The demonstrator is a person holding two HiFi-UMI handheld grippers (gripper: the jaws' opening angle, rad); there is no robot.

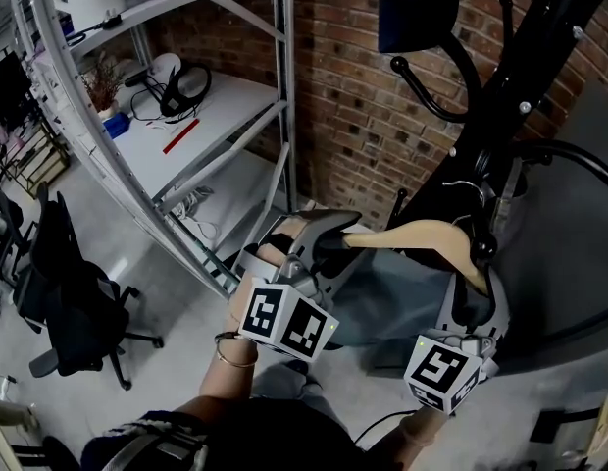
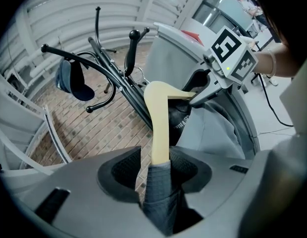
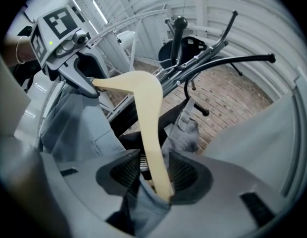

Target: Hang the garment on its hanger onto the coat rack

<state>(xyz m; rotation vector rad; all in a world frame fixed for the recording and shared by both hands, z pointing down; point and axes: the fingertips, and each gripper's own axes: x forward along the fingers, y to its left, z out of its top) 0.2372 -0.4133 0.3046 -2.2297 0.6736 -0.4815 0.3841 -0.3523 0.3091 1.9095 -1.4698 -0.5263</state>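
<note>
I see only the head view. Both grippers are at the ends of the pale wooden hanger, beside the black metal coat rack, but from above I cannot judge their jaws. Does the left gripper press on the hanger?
Observer: No. In the left gripper view the left gripper has its jaws apart. The pale wooden hanger, its end sleeved in the grey fabric garment, lies between them, and the brick wall shows through a gap on one side.
Operator: And the right gripper?
Observer: The right gripper view shows the right gripper open too. The hanger's other end passes loosely between its jaws.
</note>
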